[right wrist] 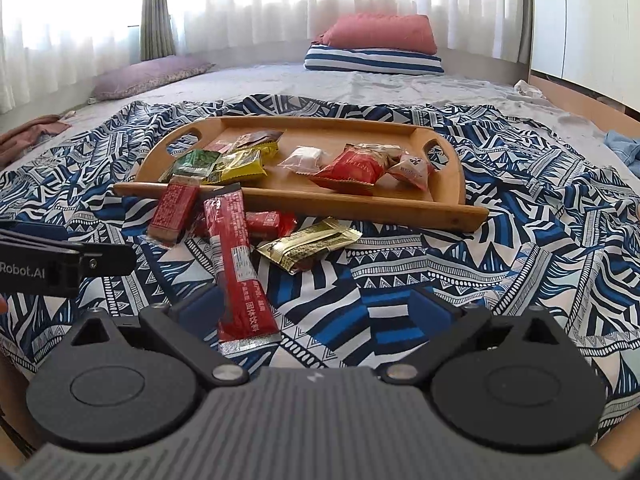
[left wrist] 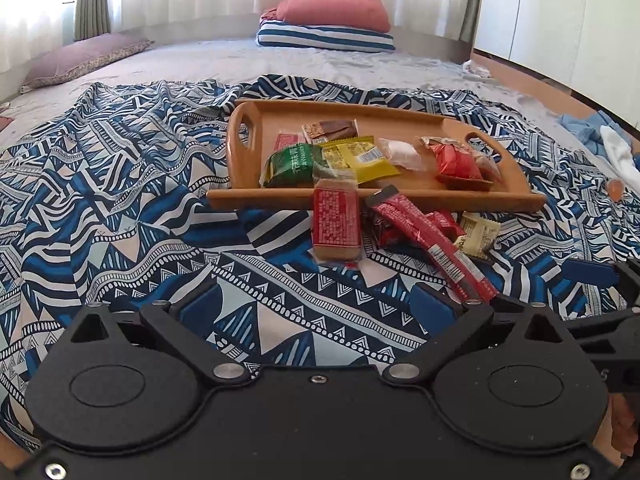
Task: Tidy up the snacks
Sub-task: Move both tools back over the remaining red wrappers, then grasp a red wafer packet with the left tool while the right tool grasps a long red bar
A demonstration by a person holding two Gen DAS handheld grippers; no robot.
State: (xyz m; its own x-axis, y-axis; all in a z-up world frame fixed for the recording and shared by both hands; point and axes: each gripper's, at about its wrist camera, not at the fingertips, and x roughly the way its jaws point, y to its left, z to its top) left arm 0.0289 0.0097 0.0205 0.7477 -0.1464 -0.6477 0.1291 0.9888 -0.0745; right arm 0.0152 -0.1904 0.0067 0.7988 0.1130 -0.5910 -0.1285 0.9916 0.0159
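On the left, the left gripper (left wrist: 316, 304) hovers low over the patterned blue cloth (left wrist: 120, 200) with its jaws spread wide and nothing between them. Ahead of it, the red wafer pack (left wrist: 336, 220) leans with its far end up on the near rim of the wooden tray (left wrist: 248, 198). Further right lies the long red stick sachet (right wrist: 236, 260), running near to far, its near end between the parted, empty jaws of the right gripper (right wrist: 316, 304) and close to the left finger (right wrist: 198, 304). Its far end points toward the tray. Beside it rests a small red packet (right wrist: 266, 222), then the gold packet (right wrist: 308, 242), flat on the cloth. Several snacks already sit in the tray. The right gripper looks nearer to the sachet, and I judge it would close across the sachet's width.
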